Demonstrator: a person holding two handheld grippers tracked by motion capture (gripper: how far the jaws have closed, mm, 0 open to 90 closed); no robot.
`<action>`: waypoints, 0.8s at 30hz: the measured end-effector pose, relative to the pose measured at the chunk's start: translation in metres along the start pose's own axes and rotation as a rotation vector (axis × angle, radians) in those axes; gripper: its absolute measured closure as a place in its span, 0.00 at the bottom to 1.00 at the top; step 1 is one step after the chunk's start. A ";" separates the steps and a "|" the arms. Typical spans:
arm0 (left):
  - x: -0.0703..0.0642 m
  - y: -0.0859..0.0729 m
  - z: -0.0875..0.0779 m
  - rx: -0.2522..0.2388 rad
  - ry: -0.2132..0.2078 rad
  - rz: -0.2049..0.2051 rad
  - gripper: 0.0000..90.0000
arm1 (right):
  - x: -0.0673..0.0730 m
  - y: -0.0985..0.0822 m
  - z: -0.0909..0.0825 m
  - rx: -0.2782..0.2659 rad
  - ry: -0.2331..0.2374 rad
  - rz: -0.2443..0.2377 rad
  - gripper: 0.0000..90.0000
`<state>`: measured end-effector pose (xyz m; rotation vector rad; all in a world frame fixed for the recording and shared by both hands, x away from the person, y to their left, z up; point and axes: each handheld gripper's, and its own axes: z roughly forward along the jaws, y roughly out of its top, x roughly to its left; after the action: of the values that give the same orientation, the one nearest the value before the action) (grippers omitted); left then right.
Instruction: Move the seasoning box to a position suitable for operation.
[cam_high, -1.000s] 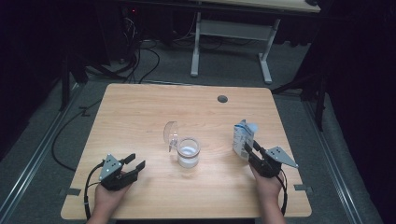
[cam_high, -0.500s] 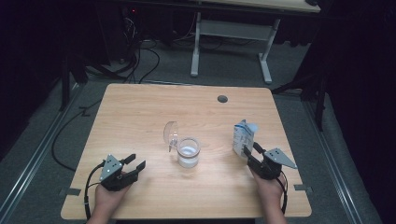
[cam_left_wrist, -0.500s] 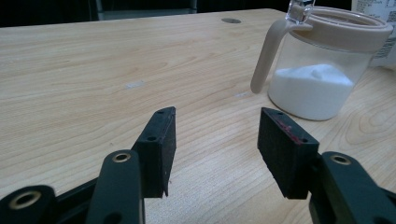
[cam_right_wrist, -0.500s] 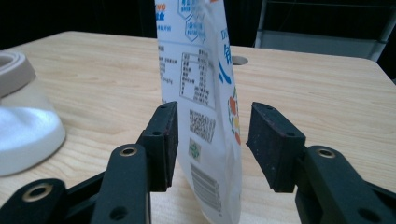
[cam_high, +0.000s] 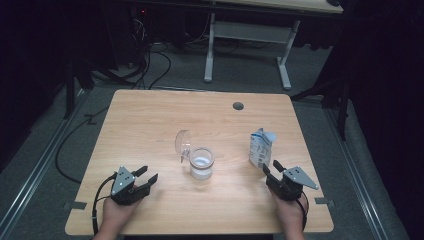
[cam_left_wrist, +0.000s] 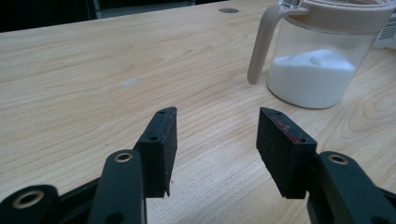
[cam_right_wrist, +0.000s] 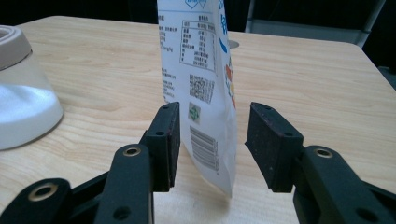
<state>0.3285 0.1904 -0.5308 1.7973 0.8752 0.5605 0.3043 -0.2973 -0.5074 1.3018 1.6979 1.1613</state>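
A white and blue printed pouch (cam_high: 261, 147) (cam_right_wrist: 201, 70) stands upright on the wooden table (cam_high: 150, 125), right of centre. My right gripper (cam_high: 270, 167) (cam_right_wrist: 212, 140) lies low just in front of it. Its jaws have just opened and then eased back a little; the pouch's lower edge stands between the pads with a gap on the right side. A clear jug (cam_high: 201, 162) (cam_left_wrist: 322, 60) (cam_right_wrist: 23, 102) of white powder, lid flipped up, sits mid-table. My left gripper (cam_high: 148, 174) (cam_left_wrist: 217, 135) rests open and empty near the front left, pointing at the jug.
A round cable hole (cam_high: 238, 106) (cam_left_wrist: 228, 10) sits near the table's far edge. Behind the table stands another desk's white frame (cam_high: 245, 45), with cables (cam_high: 150, 65) on the dark floor. Bare wood lies between the two grippers.
The right gripper's jaws have widened off the pouch and the hand has drawn back slightly toward the near edge. The pouch, the jug and the left gripper stay put.
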 end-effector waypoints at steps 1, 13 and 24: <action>0.000 0.000 0.000 0.000 -0.001 0.001 0.55 | 0.000 -0.001 -0.002 0.002 -0.003 -0.002 0.62; -0.001 0.001 0.001 0.009 -0.001 0.004 0.56 | 0.012 -0.007 -0.017 0.016 -0.034 -0.049 0.66; 0.001 0.001 0.000 0.003 0.010 -0.015 0.56 | 0.029 -0.001 -0.013 0.019 0.005 -0.077 0.71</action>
<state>0.3292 0.1908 -0.5300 1.7912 0.8955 0.5590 0.2849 -0.2721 -0.5044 1.2345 1.7509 1.1077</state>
